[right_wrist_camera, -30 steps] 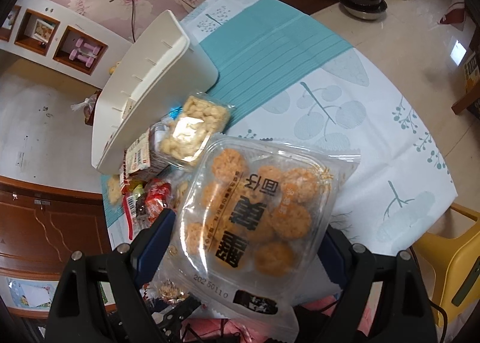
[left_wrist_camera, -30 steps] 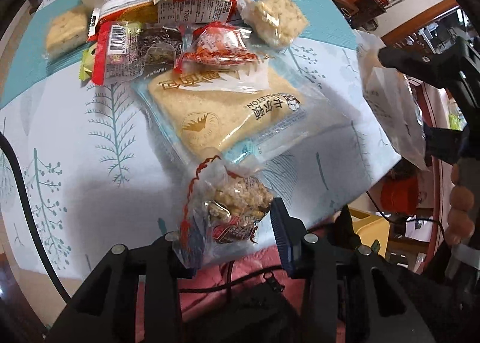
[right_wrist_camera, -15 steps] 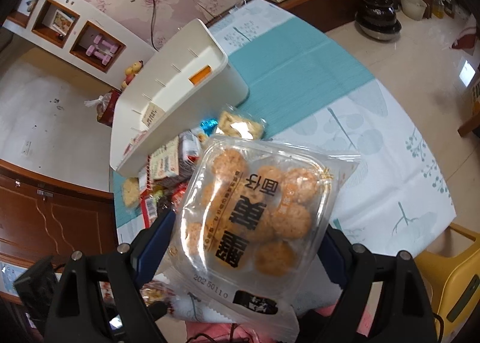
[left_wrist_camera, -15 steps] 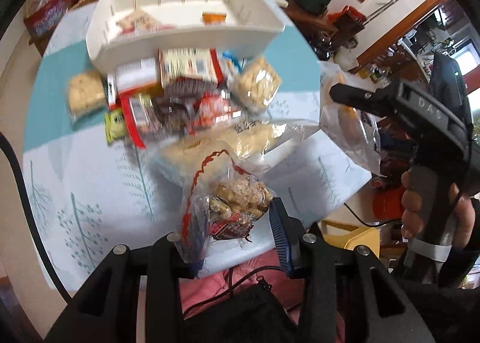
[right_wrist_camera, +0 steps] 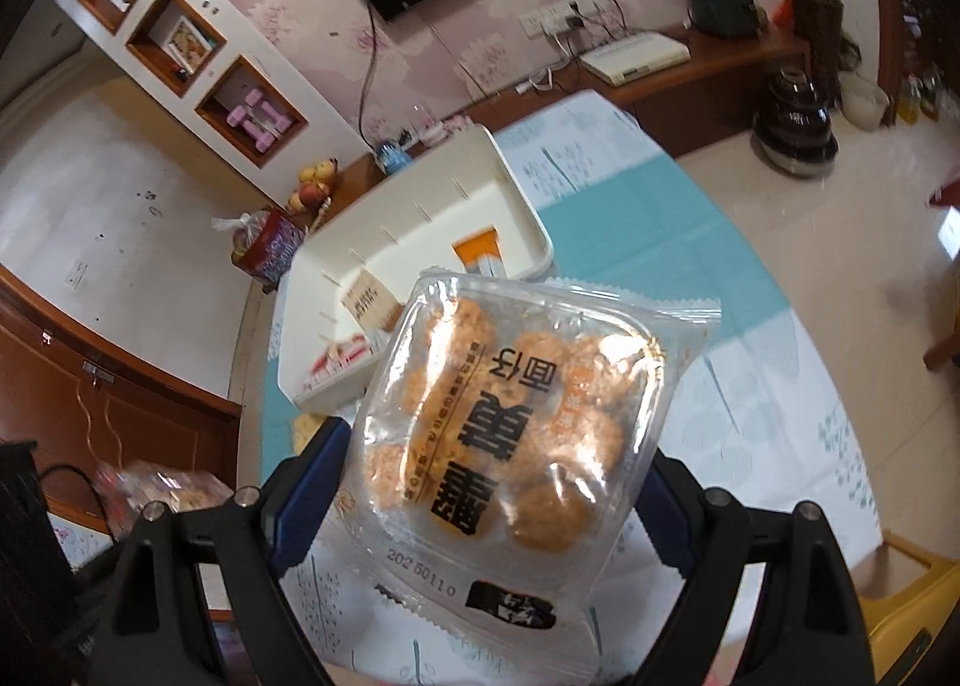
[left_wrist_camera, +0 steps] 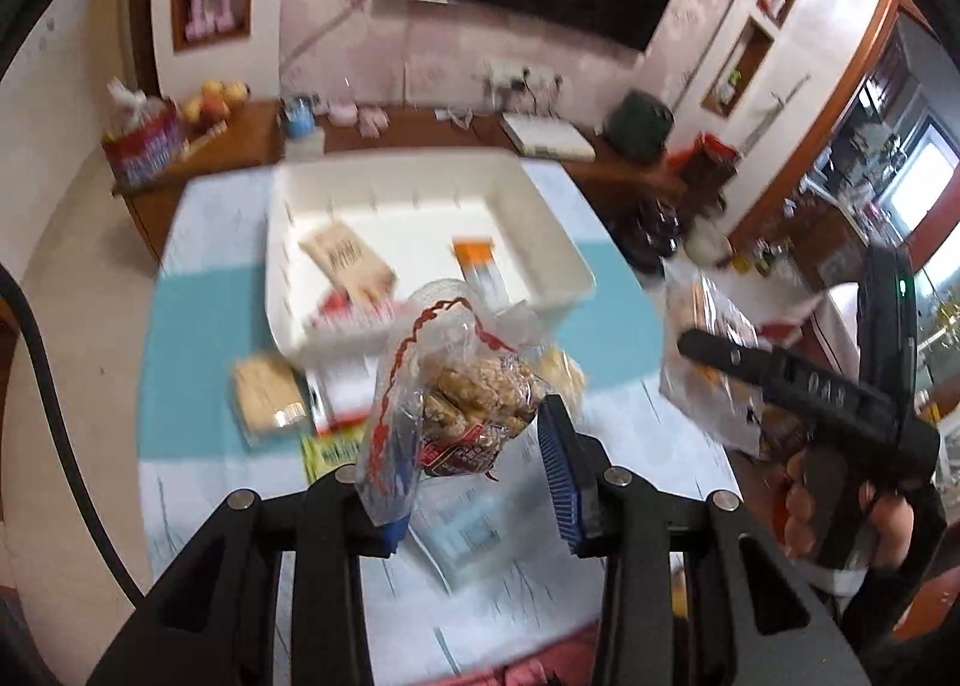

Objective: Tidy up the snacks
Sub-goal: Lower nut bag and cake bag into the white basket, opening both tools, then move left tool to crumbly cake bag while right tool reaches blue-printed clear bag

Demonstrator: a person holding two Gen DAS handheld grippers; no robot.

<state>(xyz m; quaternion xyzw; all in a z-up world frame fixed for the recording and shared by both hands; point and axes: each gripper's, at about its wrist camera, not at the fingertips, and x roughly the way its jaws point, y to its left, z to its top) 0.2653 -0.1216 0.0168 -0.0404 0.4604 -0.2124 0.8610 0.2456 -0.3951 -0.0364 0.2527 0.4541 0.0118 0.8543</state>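
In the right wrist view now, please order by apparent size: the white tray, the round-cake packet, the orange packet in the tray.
1. Round-cake packet, though it is nearest the camera.
2. White tray.
3. Orange packet.

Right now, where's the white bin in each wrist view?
Left wrist: white bin sits centre, beyond the nut snack bag.
Right wrist: left of centre, behind the cookie pack.
Shared landmark: the orange packet lying inside the bin.
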